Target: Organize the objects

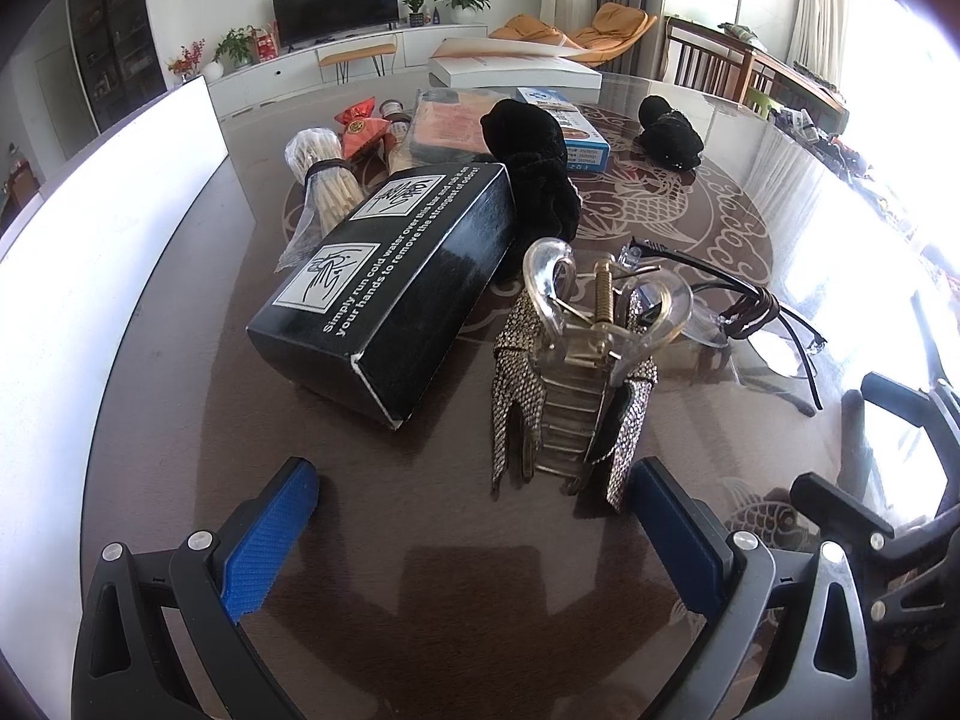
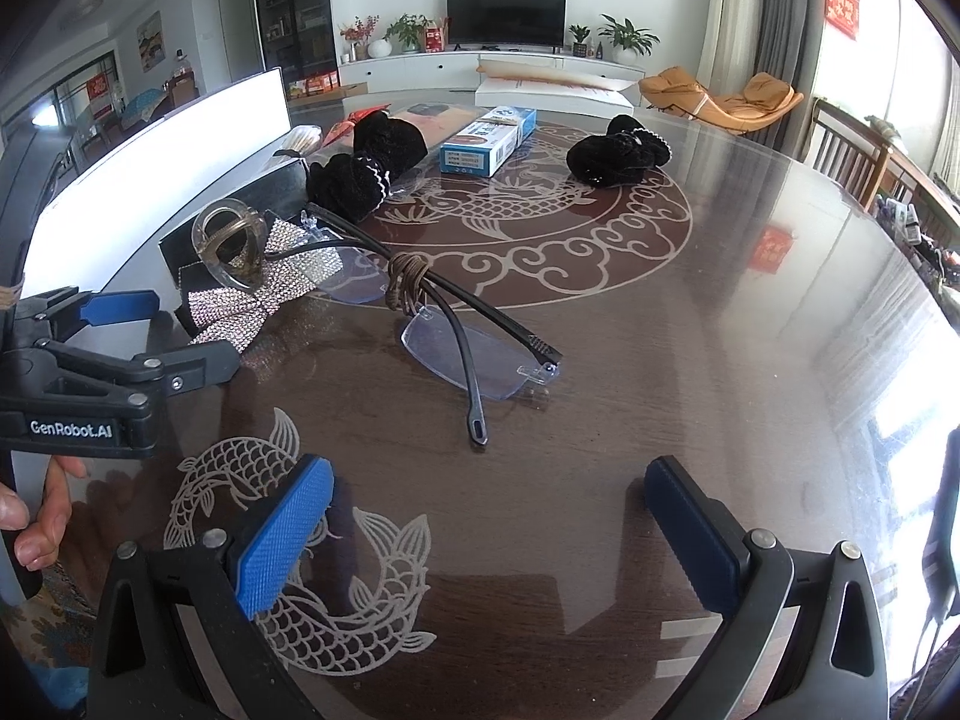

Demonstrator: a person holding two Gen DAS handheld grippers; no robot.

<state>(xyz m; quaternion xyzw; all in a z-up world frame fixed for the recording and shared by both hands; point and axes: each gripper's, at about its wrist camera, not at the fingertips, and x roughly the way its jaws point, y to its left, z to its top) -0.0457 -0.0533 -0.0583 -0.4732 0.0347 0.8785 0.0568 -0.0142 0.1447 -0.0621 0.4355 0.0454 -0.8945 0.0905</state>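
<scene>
Left wrist view: hair claw clip (image 1: 576,372), black box (image 1: 390,282) block centre; bare table (image 1: 420,570) lower centre.

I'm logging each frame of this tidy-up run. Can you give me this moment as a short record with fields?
surface: round glass-topped table with fish pattern
left gripper: open, holding nothing, facing the hair claw clip
right gripper: open, holding nothing, facing the glasses
glasses: folded, a hair tie looped around the arms
black box: lying left of the clip
scrunchie: apart, farther back

"GenRobot.AI" on left tool (image 2: 150,339)
</scene>
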